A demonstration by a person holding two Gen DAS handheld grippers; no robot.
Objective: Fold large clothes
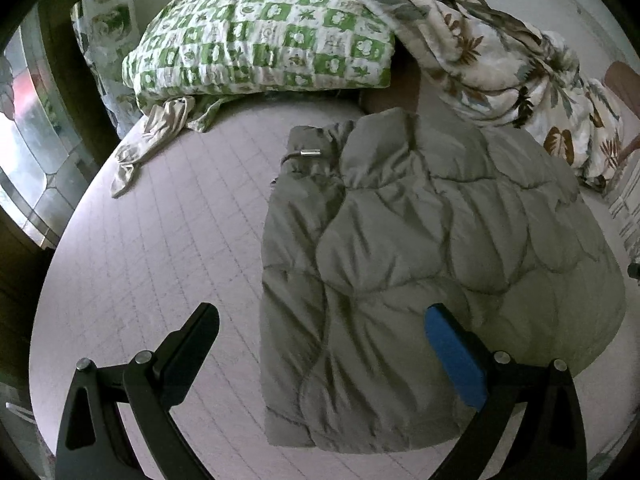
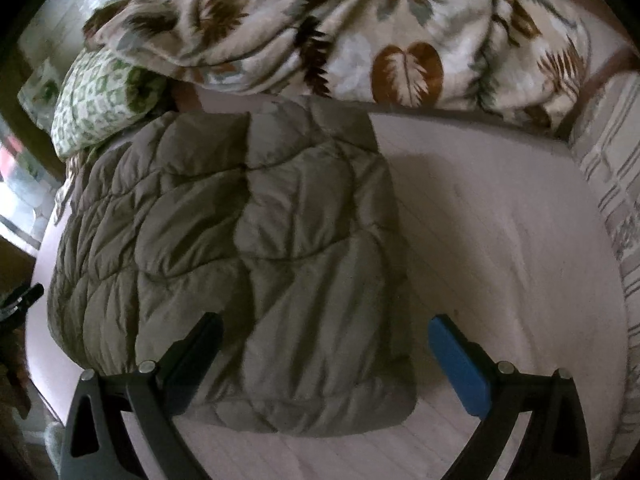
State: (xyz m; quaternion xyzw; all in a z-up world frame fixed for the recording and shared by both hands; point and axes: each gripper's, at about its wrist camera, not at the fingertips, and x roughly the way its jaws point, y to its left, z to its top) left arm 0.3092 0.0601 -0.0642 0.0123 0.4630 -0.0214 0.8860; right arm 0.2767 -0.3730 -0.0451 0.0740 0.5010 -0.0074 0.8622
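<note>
A grey-green quilted puffer jacket (image 1: pixel 420 264) lies folded into a rough rectangle on the pale pink bed sheet (image 1: pixel 160 248). A metal-tipped drawstring (image 1: pixel 308 153) shows near its top left corner. My left gripper (image 1: pixel 320 320) hovers open above the jacket's near left edge, holding nothing. In the right wrist view the same jacket (image 2: pixel 248 248) fills the centre-left, and my right gripper (image 2: pixel 326 330) stands open over its near right part, also holding nothing. Bare sheet (image 2: pixel 500 240) lies to the jacket's right.
A green-and-white checked pillow (image 1: pixel 260 44) lies at the head of the bed. A leaf-print blanket (image 1: pixel 500 52) is bunched along the far side, also seen as a leaf-print blanket (image 2: pixel 360 32). A beige cloth (image 1: pixel 152 140) hangs near the bed's left edge. A window (image 1: pixel 28 160) is at left.
</note>
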